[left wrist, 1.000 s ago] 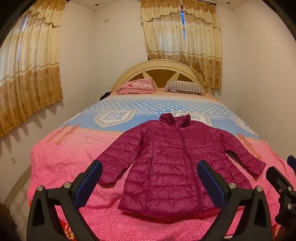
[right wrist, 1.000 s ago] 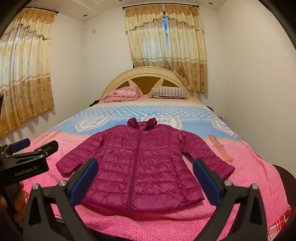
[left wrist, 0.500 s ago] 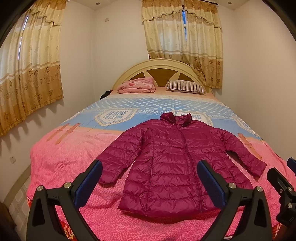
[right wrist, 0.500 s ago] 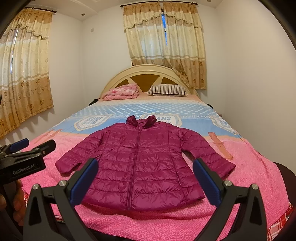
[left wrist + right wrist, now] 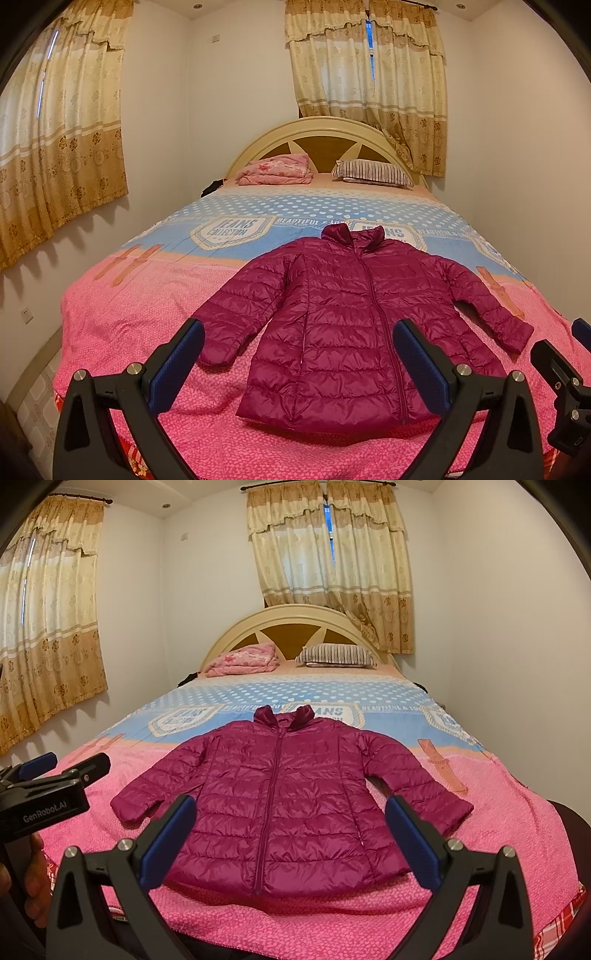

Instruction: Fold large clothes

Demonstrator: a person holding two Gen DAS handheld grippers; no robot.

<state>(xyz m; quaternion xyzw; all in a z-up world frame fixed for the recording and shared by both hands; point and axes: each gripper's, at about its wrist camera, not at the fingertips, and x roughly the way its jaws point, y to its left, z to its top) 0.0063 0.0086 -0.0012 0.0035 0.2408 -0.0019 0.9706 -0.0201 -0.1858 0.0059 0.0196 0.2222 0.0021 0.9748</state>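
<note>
Both wrist cameras sit at the foot of the bed [image 5: 110, 332], low, facing the headboard [image 5: 325, 127]. Left view is offset leftward; right gripper [image 5: 570, 369] intrudes at its lower right edge. Right view shows left gripper [image 5: 48, 775] mid left. Shared: jacket [image 5: 280, 805], pillow [image 5: 336, 655], curtains [image 5: 332, 561].

A home bedroom: a bed [image 5: 110, 314] with arched headboard [image 5: 325, 127], striped pillow [image 5: 373, 171] against it, curtains [image 5: 369, 81] behind.
</note>
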